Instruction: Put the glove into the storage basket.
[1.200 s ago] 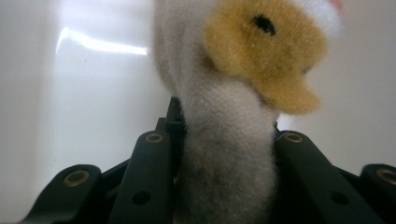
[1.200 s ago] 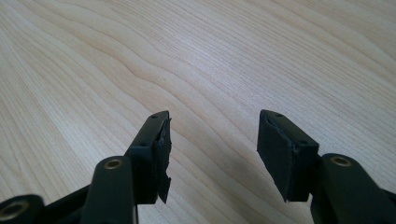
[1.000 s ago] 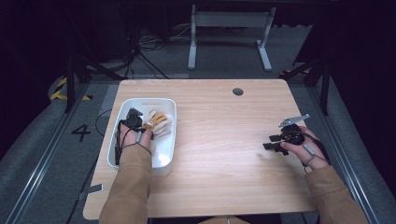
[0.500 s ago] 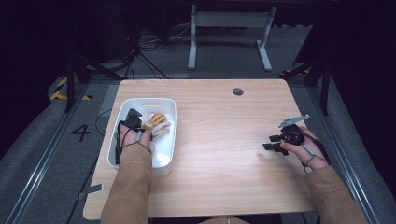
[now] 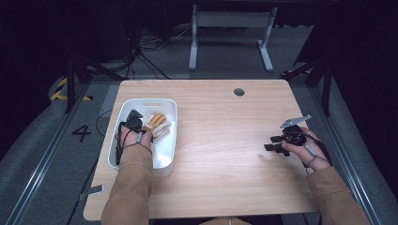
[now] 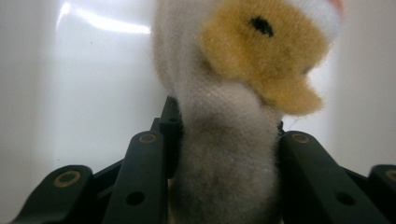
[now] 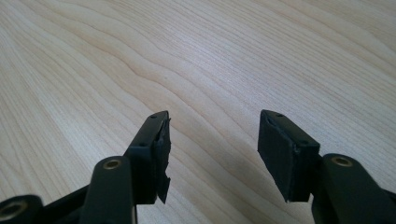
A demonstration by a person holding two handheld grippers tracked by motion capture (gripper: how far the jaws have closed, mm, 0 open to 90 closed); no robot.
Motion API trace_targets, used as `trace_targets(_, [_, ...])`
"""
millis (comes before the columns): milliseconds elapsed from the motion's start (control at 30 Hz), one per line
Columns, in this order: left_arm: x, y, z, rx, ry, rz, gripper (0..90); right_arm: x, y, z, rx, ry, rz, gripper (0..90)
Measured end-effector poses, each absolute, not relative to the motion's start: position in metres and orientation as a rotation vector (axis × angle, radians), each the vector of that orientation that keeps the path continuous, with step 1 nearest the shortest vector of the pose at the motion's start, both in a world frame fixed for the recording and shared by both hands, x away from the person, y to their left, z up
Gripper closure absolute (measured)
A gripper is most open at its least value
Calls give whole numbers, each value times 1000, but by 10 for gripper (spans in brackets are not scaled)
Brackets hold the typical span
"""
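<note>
A white and yellow plush toy (image 5: 155, 123) lies in the white bin (image 5: 165, 161) at the table's left. My left gripper (image 5: 137, 123) is inside the bin, shut on the toy. In the left gripper view the toy's pale furry body (image 6: 229, 154) is squeezed between both black jaws, with its yellow patch and a black eye above. My right gripper (image 5: 274, 143) rests low over the bare wooden table (image 5: 220, 140) at the right, pointing left. Its jaws stand apart with nothing between them (image 7: 212, 154).
A round grommet hole (image 5: 239, 92) sits in the table near the far edge. Beyond the table stand a grey desk frame (image 5: 230, 33) and cables on the dark floor. A floor marking "4" (image 5: 82, 132) lies left of the table.
The left gripper and the plush toy have shifted slightly inside the bin. The right gripper has stayed in place.
</note>
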State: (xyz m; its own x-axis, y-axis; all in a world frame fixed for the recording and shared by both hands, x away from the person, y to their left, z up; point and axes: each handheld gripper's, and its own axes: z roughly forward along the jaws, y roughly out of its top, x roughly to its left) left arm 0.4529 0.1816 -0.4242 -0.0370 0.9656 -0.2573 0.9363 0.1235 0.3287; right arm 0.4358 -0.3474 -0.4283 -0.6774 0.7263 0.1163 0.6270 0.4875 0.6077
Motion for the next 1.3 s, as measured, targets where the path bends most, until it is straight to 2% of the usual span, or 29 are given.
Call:
trace_targets(133, [453, 181, -424, 1835, 1999, 103, 605, 436, -348, -427, 1183, 2566, 964, 449])
trace_targets(300, [453, 178, -424, 1849, 1988, 142, 290, 436, -347, -427, 1174, 2570, 965, 446])
trace_targets(367, [453, 174, -422, 1886, 1984, 154, 208, 436, -346, -427, 1174, 2571, 964, 445])
trace_targets(800, [450, 163, -416, 1938, 1979, 191, 215, 435, -346, -426, 1173, 2569, 976, 441])
trace_targets(1300, [445, 168, -390, 1935, 1901, 265, 219, 439, -344, -426, 1165, 2572, 981, 439])
